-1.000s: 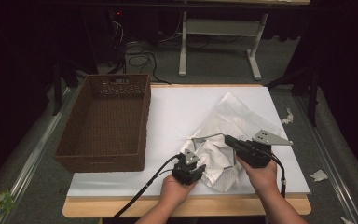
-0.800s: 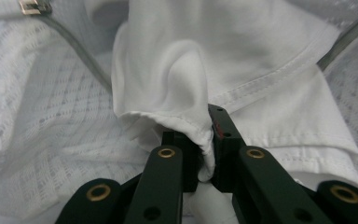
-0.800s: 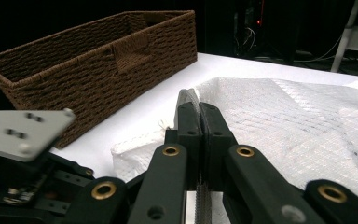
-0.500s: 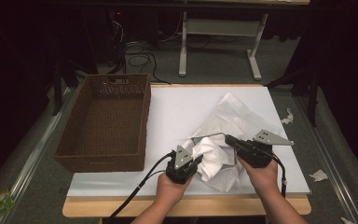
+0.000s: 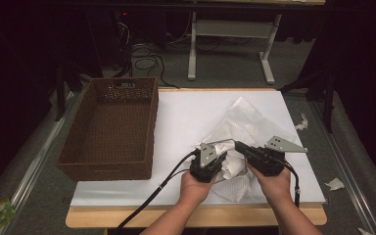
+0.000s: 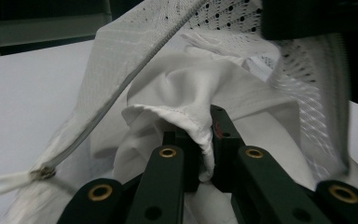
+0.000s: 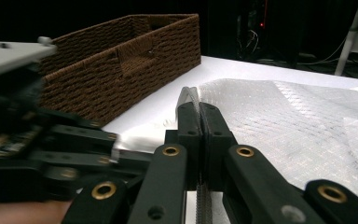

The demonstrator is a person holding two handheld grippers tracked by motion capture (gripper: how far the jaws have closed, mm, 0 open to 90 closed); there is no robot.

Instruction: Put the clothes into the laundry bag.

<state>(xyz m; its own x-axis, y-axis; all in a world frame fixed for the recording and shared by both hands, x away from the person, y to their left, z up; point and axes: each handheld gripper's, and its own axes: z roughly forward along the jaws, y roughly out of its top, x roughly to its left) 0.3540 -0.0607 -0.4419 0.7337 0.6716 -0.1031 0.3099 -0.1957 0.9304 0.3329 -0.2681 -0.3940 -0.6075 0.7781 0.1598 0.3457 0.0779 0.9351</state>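
Observation:
A white mesh bag [image 5: 247, 122] with a zipper lies crumpled on the white table top [image 5: 191, 112], near its front edge. A white cloth [image 6: 191, 93] sits in the bag's mouth. My left gripper [image 5: 223, 159] is shut on the cloth's stitched hem [image 6: 204, 140] and holds it a little above the table. The bag's zipper runs up to the left past it, with its pull [image 6: 42, 173] hanging low. My right gripper [image 5: 238, 146] faces it from the right, shut on the zipper edge of the mesh bag [image 7: 196, 100]. The two gripper tips are close together.
An empty brown wicker basket [image 5: 152, 122] stands on the table's left side, also the basket [image 7: 121, 60] beyond my right gripper. White scraps [image 5: 335, 183] lie on the grey floor to the right. A table frame and cables stand behind.
My left gripper has risen and moved away from the table's front edge toward the bag's mouth, lifting the cloth hem with it. The right gripper has stayed put.

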